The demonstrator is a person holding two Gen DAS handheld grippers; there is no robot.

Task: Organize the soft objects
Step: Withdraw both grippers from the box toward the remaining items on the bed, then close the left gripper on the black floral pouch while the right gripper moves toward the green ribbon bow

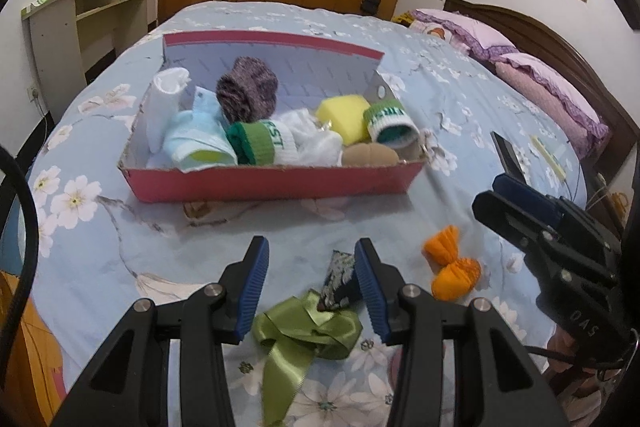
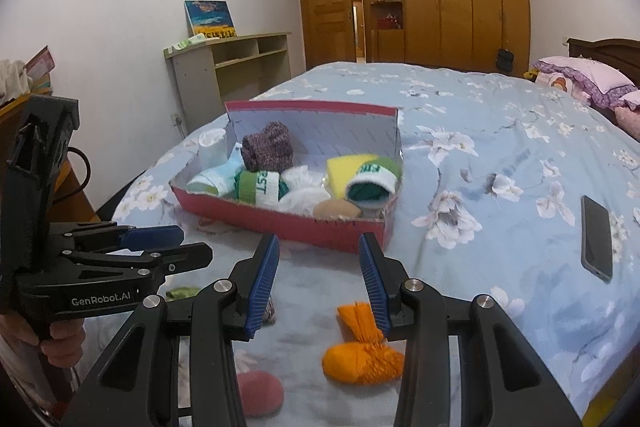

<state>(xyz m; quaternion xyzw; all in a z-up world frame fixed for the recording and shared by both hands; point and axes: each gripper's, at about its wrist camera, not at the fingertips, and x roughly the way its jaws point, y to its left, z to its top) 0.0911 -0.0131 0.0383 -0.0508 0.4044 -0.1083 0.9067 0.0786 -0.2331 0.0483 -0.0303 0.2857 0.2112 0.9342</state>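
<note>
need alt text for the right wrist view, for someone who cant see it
The open right gripper hovers over a floral blue bedspread, just above an orange cloth bundle. Beyond it sits a red box filled with rolled socks and sponges. The left gripper is at the left edge, and a phone lies to the right.

red box (image 1: 276, 183) holds rolled socks (image 1: 262, 143); orange bow (image 2: 362, 351), green ribbon (image 1: 304, 331) on bedspread.
</note>
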